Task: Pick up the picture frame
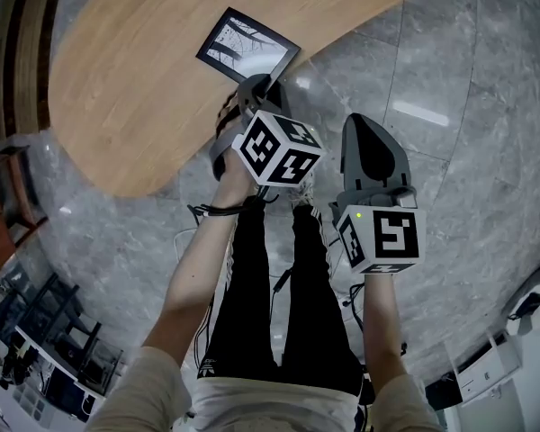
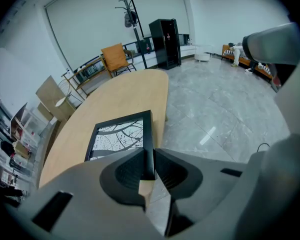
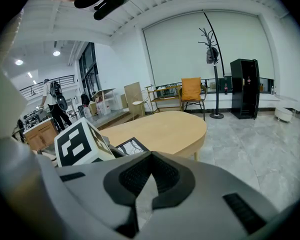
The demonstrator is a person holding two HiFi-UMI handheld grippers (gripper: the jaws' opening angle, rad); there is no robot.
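The picture frame (image 1: 247,48), black-edged with a black-and-white branch print, lies on the oval wooden table (image 1: 144,88) at its near edge. My left gripper (image 1: 263,85) is shut on the frame's near right corner. In the left gripper view the frame's (image 2: 121,137) black right edge runs straight between the two pads (image 2: 135,168), and the left gripper (image 2: 149,160) clamps it. My right gripper (image 1: 360,122) hovers over the grey floor to the right of the table; its jaws (image 3: 149,165) are shut with nothing between them.
The marble floor (image 1: 432,106) lies right of the table. Behind the table stand an orange chair (image 2: 115,58), a coat stand (image 2: 131,19), a black cabinet (image 2: 165,43) and wooden chairs (image 2: 52,96). A person (image 3: 54,104) stands far left in the right gripper view.
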